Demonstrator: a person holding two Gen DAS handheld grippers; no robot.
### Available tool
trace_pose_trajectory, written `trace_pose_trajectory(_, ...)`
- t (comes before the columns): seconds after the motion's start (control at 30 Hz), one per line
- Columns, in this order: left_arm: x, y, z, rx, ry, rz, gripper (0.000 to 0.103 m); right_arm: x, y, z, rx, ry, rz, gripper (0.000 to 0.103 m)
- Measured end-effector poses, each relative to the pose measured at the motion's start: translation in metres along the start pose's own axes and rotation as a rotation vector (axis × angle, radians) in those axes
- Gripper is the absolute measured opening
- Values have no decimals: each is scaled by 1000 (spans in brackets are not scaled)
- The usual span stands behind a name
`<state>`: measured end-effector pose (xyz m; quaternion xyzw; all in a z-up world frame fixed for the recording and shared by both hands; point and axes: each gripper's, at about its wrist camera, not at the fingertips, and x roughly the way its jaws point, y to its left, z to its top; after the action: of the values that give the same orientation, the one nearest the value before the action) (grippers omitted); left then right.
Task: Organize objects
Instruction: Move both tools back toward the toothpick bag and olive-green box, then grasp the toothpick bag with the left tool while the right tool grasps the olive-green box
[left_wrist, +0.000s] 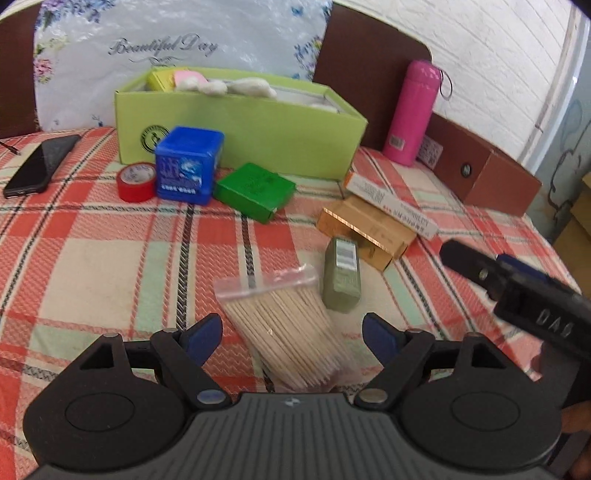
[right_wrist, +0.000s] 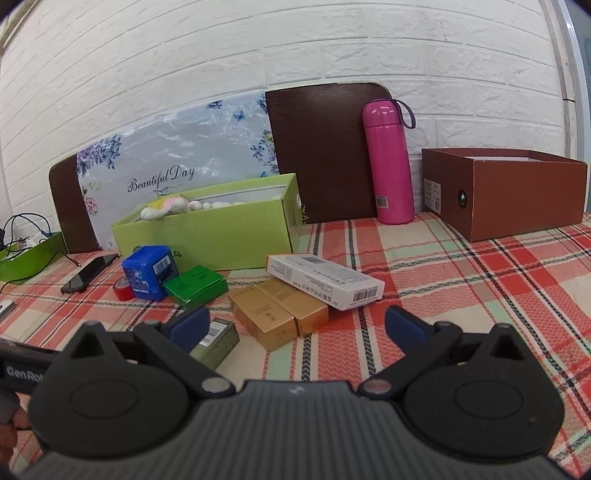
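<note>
Hovering with left gripper (left_wrist: 291, 334) spread wide and empty over the bag of toothpicks (left_wrist: 286, 332) lying on the plaid cloth (left_wrist: 92, 258), beside the olive box (left_wrist: 341, 278). Lowering squarely, closing across the bundle, not the loose plastic. Keeping right gripper (right_wrist: 297, 325) wide, empty, near the gold boxes (right_wrist: 279, 314).

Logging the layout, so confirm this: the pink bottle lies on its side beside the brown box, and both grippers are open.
Not quite. The pink bottle stands upright beside the brown box, as the right wrist view shows. The left gripper and right gripper are both open.
</note>
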<state>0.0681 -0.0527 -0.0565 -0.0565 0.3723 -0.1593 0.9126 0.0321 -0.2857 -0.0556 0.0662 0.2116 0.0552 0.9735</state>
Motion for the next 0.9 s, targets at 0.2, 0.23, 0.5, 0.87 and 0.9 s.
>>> trace_pose_trajectory(0.2,-3,23,1,-9,-17,34,49,11,21,-2,-60,45,62,103)
trace_pose_trajectory(0.23,-5,27,2,-14,-19,50,49,14,26,-3,-66,58,79,103)
trace_pose_trajectory(0.5,-15,51,1,-44,-27,96,49,55,61,-11,-115,171,139,83)
trace_pose_trajectory(0.87,-17,44,2,-12,-22,81,51,53,51,-15,-187,244,170,22)
trace_pose_trajectory(0.9,-17,42,2,-1,-25,74,56,50,47,-15,-183,247,167,22)
